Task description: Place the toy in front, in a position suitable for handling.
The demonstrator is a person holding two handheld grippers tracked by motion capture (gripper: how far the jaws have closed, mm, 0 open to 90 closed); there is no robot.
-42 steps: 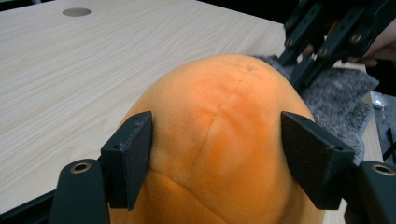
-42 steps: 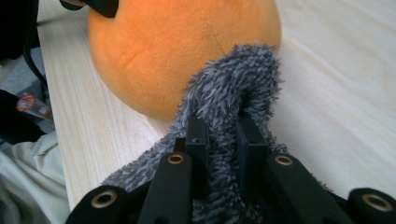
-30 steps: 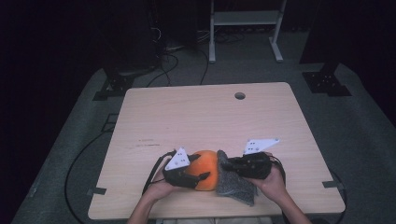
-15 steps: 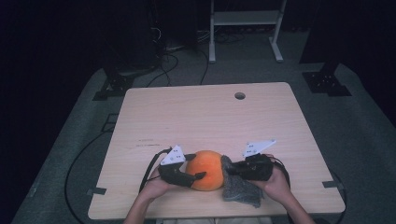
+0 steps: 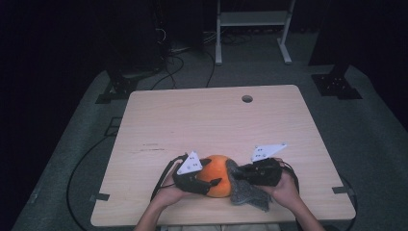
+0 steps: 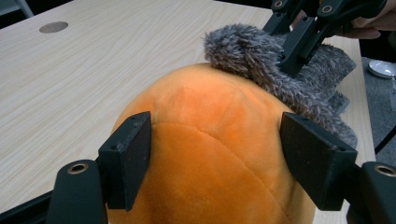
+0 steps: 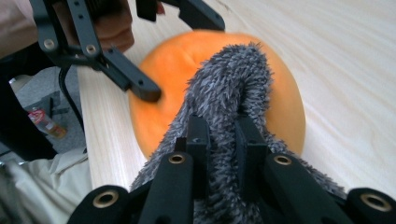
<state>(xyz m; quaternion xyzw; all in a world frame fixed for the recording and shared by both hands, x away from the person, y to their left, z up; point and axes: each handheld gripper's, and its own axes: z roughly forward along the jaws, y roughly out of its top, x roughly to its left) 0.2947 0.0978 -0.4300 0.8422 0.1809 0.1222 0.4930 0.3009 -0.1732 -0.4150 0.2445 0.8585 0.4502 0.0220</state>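
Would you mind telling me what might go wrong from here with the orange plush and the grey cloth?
The right tongs pinch only a fold of the grey fuzzy cloth, so a tug might pull it free. The left tongs squeeze the soft orange plush at its sides; it could squirm out. Both sit close to the table's near edge, so a slip may send them off.

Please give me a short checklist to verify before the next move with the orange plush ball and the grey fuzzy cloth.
1. Left gripper jaws on both sides of the round orange plush ball: ok.
2. Right gripper pinching the grey fuzzy cloth: ok.
3. Cloth edge lying over the ball's top: ok.
4. Ball resting on the light wooden table, away from its edge: ok.
5. Left pads pressing firmly enough to keep the ball in place: cannot tell.
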